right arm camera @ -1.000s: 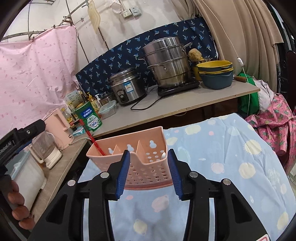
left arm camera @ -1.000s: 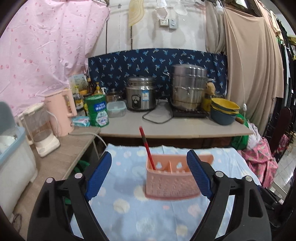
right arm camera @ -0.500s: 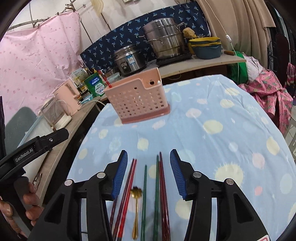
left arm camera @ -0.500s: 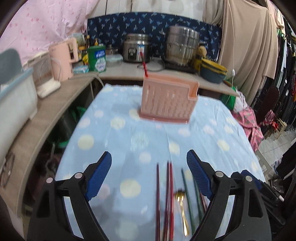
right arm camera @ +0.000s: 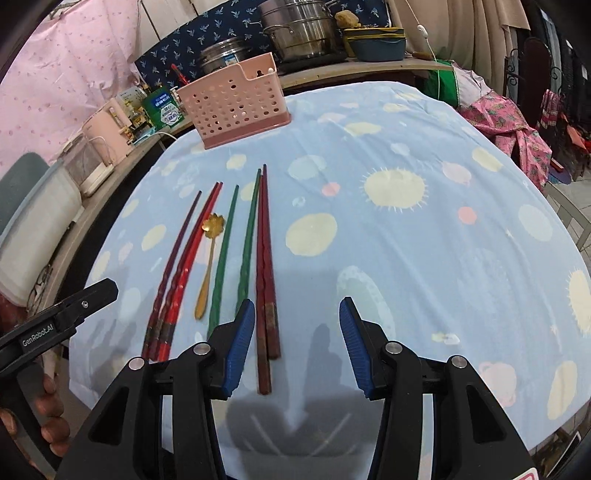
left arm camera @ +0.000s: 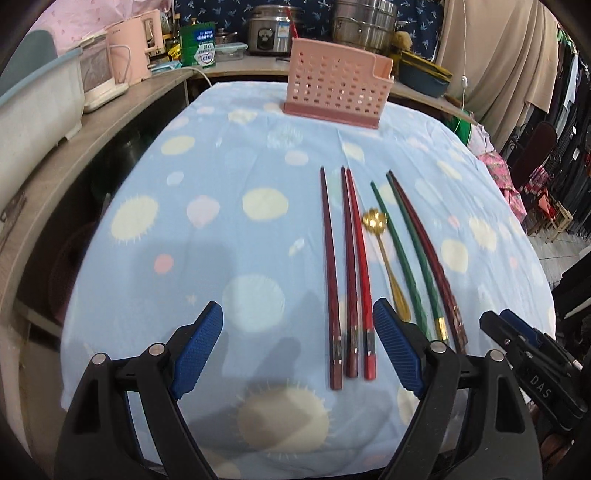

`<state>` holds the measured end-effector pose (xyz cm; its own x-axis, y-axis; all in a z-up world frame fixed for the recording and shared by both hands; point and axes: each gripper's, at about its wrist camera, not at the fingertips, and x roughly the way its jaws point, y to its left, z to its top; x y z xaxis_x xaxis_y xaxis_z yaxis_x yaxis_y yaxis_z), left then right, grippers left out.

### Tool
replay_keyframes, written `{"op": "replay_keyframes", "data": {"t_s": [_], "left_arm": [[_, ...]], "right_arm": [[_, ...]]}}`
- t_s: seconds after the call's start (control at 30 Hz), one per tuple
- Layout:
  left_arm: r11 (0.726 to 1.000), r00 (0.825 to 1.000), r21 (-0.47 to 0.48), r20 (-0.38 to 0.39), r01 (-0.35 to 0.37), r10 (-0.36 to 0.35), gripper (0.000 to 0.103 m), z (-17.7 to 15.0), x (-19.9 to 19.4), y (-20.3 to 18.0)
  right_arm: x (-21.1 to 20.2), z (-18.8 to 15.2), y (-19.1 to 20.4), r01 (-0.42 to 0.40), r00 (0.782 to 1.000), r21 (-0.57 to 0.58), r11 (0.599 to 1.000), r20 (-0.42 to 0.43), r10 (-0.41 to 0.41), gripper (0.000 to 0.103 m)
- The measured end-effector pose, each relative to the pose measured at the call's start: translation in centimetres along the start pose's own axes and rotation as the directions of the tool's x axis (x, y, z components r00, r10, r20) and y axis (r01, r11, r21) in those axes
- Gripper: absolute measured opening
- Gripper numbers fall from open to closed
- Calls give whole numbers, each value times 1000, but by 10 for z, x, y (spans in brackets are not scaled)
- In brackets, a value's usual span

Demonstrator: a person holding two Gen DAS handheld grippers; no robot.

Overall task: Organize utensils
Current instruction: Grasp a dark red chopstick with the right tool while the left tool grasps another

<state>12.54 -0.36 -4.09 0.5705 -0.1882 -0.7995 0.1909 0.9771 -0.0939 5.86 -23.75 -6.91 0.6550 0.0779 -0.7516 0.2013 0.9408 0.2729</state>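
Observation:
Several chopsticks lie side by side on the blue dotted cloth [left arm camera: 229, 236]: dark red and red ones [left arm camera: 349, 258], green ones [left arm camera: 404, 254] and a dark red pair [right arm camera: 266, 258]. A gold spoon [left arm camera: 384, 254] lies among them. The pink slotted caddy [left arm camera: 338, 85] stands at the far end with one red chopstick [left arm camera: 291, 26] in it. My left gripper [left arm camera: 297, 325] hangs open above the near ends of the red chopsticks, touching nothing. My right gripper [right arm camera: 297, 317] is open over the dark red pair's near ends, which lie close to its left finger.
A counter [left arm camera: 155, 81] runs along the left and back with a pink kettle [left arm camera: 129, 48], a rice cooker [left arm camera: 269, 26], steel pots [right arm camera: 299, 26] and bowls. A white bin [left arm camera: 33, 107] sits at left. Clothes and a chair [left arm camera: 532, 147] are at right. A hand [right arm camera: 48, 406] holds the left gripper.
Both grippers have pulled back from the caddy toward the near end of the table and tilted down. The row of chopsticks and the spoon now lies under them.

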Motion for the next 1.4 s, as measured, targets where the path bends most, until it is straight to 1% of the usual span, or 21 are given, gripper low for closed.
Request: {"op": "replay_keyframes", "data": {"t_s": [0.13, 0.27, 0.43, 0.53, 0.6, 0.77, 0.9, 0.97, 1.17, 1.23, 1.4], "left_arm": [[1000, 1000, -2, 2, -1, 1, 79, -12, 2, 1], [1000, 1000, 3, 6, -6, 6, 79, -18, 4, 2], [1000, 1000, 1, 10, -10, 10, 79, -19, 7, 3], [1000, 1000, 3, 3, -13, 13, 79, -20, 10, 3], [1000, 1000, 4, -1, -14, 14, 78, -20, 12, 2], [1000, 1000, 7, -10, -23, 23, 77, -22, 17, 3], [999, 999, 10, -24, -33, 33, 74, -23, 22, 3], [999, 999, 10, -30, -37, 38, 72, -24, 24, 3], [999, 999, 9, -29, -38, 38, 73, -25, 25, 4], [999, 999, 10, -28, -37, 38, 73, -25, 25, 4], [999, 999, 11, -25, -41, 41, 73, -26, 26, 4]], "right_arm": [[0, -9, -3, 25, 1000, -10, 1000, 1, -25, 47], [3, -11, 0, 23, 1000, -21, 1000, -4, -23, 47], [7, -13, 10, 26, 1000, -63, 998, -5, -27, 47], [11, -13, 11, 30, 1000, -68, 997, -9, -30, 44], [14, -13, 11, 34, 999, -76, 997, -11, -35, 37], [16, -12, 15, 40, 999, -101, 994, 0, -40, 33], [16, -12, 19, 33, 999, -112, 993, 3, -33, 29], [17, -12, 20, 30, 1000, -115, 993, 3, -30, 28], [18, -11, 18, 18, 1000, -103, 995, 2, -18, 26], [18, -10, 15, 21, 1000, -89, 996, -1, -21, 23], [20, -11, 13, 22, 1000, -87, 996, -5, -22, 22]]}}
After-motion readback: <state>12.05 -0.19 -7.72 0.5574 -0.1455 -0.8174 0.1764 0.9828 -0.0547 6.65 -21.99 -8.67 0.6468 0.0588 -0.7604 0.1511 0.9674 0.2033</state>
